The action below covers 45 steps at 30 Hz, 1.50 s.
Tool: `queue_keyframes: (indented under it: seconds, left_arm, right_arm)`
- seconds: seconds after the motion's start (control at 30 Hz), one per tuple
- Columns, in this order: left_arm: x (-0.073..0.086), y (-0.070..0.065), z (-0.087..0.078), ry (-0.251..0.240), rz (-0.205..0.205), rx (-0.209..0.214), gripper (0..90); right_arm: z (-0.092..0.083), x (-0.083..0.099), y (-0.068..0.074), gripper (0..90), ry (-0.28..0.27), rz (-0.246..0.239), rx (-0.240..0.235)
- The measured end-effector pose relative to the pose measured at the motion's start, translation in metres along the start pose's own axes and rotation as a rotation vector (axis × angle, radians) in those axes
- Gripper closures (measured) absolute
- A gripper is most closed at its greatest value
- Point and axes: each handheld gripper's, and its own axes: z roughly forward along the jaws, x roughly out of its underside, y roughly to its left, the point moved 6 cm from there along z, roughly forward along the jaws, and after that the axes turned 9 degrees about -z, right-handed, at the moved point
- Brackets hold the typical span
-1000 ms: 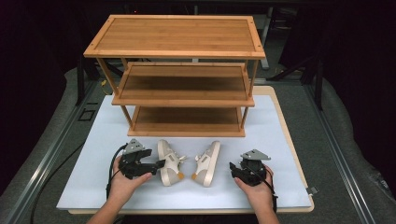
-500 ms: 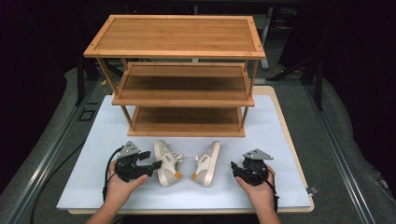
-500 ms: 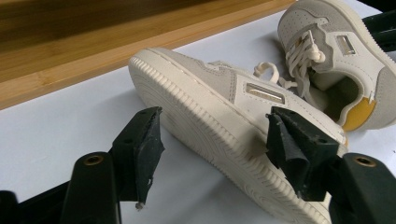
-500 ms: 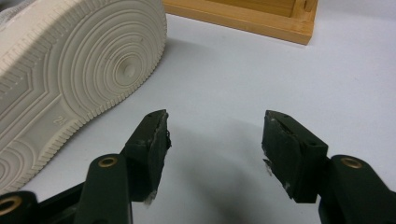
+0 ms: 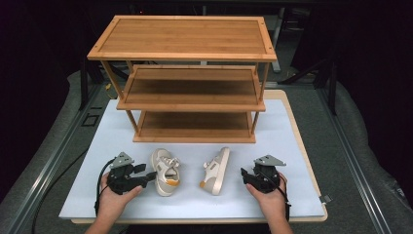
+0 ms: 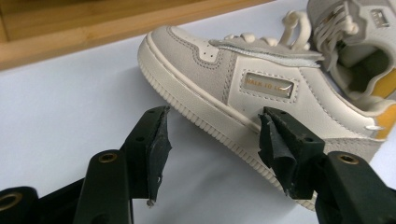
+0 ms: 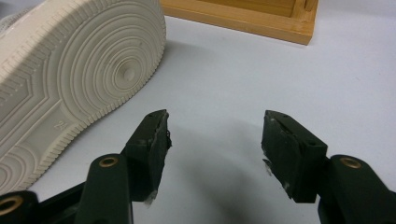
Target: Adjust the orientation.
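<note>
Since the earlier pictures the left gripper (image 5: 148, 176) has slid in toward the upright shoe (image 5: 164, 172), which itself looks to have turned a little, while the right gripper (image 5: 245, 176) has barely shifted; nearest the person, the two hands each hold one gripper low on the white mat (image 5: 97, 146), so the count is two hands and two grippers; both grippers are released, their jaws spread wide with nothing between them; in the left gripper view the upright shoe (image 6: 261, 88) lies just ahead, its sole edge running past the tip of the jaw on the right side of that view, whether touching it or just short cannot be told, which looks like lining up for a grasp on the shoe's side; the right gripper (image 7: 215, 140) sits just beside the tipped shoe (image 7: 70, 79), whose ribbed sole faces it, so it seems to wait rather than reach; between the grippers lie two cream shoes, the upright shoe on its sole and the tipped shoe (image 5: 215, 170) on its side, near each other but apart; beyond them stands one wooden rack (image 5: 190, 78) of three shelves, all bare, probably where the pair is meant to go
</note>
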Motion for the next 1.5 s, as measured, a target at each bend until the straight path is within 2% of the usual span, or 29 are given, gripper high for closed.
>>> queue_keyframes:
  seconds: [0.2, 0.3, 0.43, 0.53, 0.57, 0.63, 0.67, 0.7, 0.73, 0.77, 0.87, 1.03, 1.07, 1.27, 1.4, 1.43, 1.5]
  left_arm:
    - [0.013, 0.008, -0.002, 0.030, -0.002, -0.045, 48.6]
    - [0.015, 0.011, -0.002, 0.039, -0.011, -0.049, 48.6]
    - [0.017, 0.016, -0.001, 0.058, 0.004, -0.089, 48.3]
    - [0.018, 0.020, -0.001, 0.067, -0.016, -0.103, 48.3]
    - [0.018, 0.021, -0.001, 0.067, -0.031, -0.095, 48.0]
    - [0.018, 0.022, -0.002, 0.065, -0.046, -0.082, 47.2]
    - [0.018, 0.022, -0.003, 0.059, -0.041, -0.088, 46.9]
    - [0.017, 0.021, -0.004, 0.054, -0.031, -0.095, 46.7]
    - [0.015, 0.020, -0.006, 0.038, -0.029, -0.099, 46.7]
    - [0.013, 0.018, -0.008, 0.022, -0.031, -0.089, 45.8]
    - [0.010, 0.014, -0.011, 0.000, -0.034, -0.071, 44.6]
    - [0.005, 0.010, -0.017, -0.026, -0.040, -0.042, 43.4]
    - [0.004, 0.009, -0.017, -0.036, -0.045, -0.036, 43.0]
    - [0.001, -0.001, -0.019, -0.056, -0.078, 0.020, 41.3]
    - [0.002, -0.006, -0.017, -0.039, -0.068, 0.031, 40.8]
    - [0.002, -0.007, -0.015, -0.033, -0.071, 0.032, 40.8]
    - [0.004, -0.009, -0.012, -0.015, -0.068, 0.034, 40.9]
  right_arm:
    - [0.000, 0.000, 0.000, 41.3, -0.002, 0.002, -0.005]
    - [0.000, -0.001, 0.001, 41.5, -0.004, -0.001, -0.007]
    - [-0.001, -0.001, 0.002, 42.4, -0.007, 0.001, -0.011]
    - [-0.002, -0.002, 0.002, 42.9, -0.011, -0.004, -0.010]
    - [-0.002, -0.002, 0.003, 43.1, -0.014, -0.002, -0.014]
    - [-0.005, -0.005, 0.005, 43.6, -0.034, -0.002, -0.026]
    - [-0.009, -0.007, 0.007, 43.6, -0.054, -0.005, -0.015]
    - [-0.013, -0.011, 0.010, 43.6, -0.077, -0.005, -0.033]
    - [-0.018, -0.014, 0.013, 43.6, -0.095, -0.007, -0.021]
    - [-0.022, -0.019, 0.019, 43.6, -0.135, -0.011, -0.070]
    - [-0.030, -0.026, 0.032, 43.4, -0.163, -0.030, -0.066]
    - [-0.030, -0.032, 0.053, 43.2, -0.172, -0.081, -0.117]
    - [-0.029, -0.034, 0.061, 43.0, -0.169, -0.091, -0.134]
    - [-0.024, -0.036, 0.073, 42.9, -0.159, -0.119, -0.154]
    - [-0.022, -0.034, 0.075, 43.4, -0.134, -0.134, -0.129]
    - [-0.021, -0.034, 0.075, 43.1, -0.141, -0.127, -0.147]
    - [-0.021, -0.033, 0.073, 43.2, -0.135, -0.122, -0.143]
